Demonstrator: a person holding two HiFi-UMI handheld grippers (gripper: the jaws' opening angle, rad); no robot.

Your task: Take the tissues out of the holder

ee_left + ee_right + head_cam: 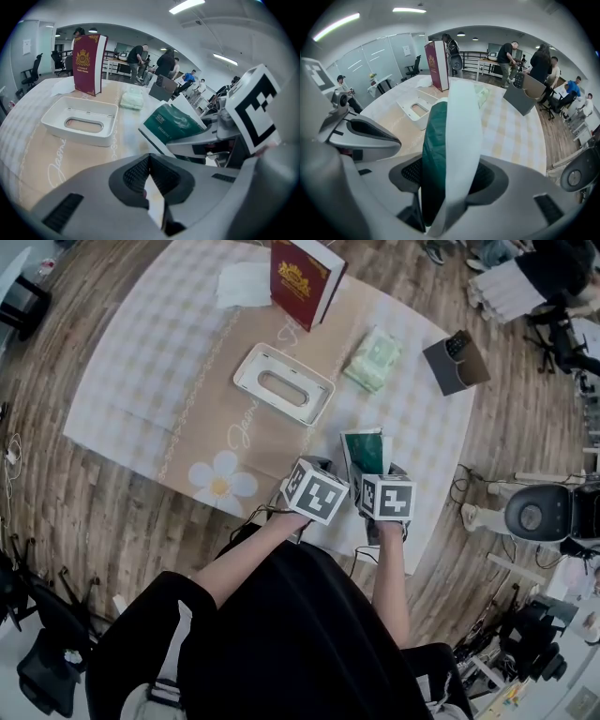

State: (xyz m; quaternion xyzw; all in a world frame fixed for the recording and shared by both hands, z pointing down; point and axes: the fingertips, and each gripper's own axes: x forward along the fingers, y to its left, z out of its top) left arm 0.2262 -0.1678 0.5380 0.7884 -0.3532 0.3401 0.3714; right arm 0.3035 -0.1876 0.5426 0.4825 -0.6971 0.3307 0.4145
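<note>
The white tissue holder [246, 371] lies on the tablecloth with its oval slot facing up, and shows in the left gripper view [77, 133] and the right gripper view [414, 112]. My right gripper [367, 472] is shut on a green and white tissue pack [366, 450], held upright above the table's near edge. The pack [450, 136] fills the gap between the right jaws [450, 173]. My left gripper [317, 465] sits just left of it, apart from the pack [176, 124]. Its jaws [150, 157] are shut with the pads meeting and nothing gripped.
A maroon book [305, 277] stands upright at the table's far side, beside a white crumpled tissue [242, 284]. A pale green tissue pack [373, 358] lies right of the holder. A dark box [455, 362] sits at the right corner. People and office chairs surround the table.
</note>
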